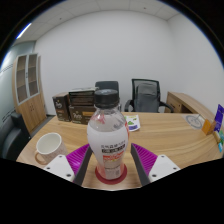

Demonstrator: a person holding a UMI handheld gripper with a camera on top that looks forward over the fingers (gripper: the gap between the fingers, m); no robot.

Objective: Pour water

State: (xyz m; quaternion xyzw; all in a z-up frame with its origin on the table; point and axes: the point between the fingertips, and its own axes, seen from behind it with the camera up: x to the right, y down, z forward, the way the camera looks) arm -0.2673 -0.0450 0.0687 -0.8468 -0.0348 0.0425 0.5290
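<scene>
Standing between the two fingers of the tongs (110, 172) is a clear water bottle (107, 140) with a dark cap and a white label, upright on a red coaster (110, 176) at the near edge of the desk (165, 135). The purple pads (76, 157) flank its lower body; whether both actually press on it cannot be told, since the bottle also rests on its own base.

A white mug (47, 148) sits to the left, near the bottle but apart from it, and looks like the place for the water. Boxes (78, 104) stand at the far side, and office chairs (146, 96) beyond the desk.

The cap appears to be on, so tipping now would pour nothing. The bottle is smooth, round and fairly full; a loose hold low on its body could let it slip or swing when tilted, spilling over the desk or missing the mug's narrow mouth. Squeezing too hard could buckle the thin plastic.
</scene>
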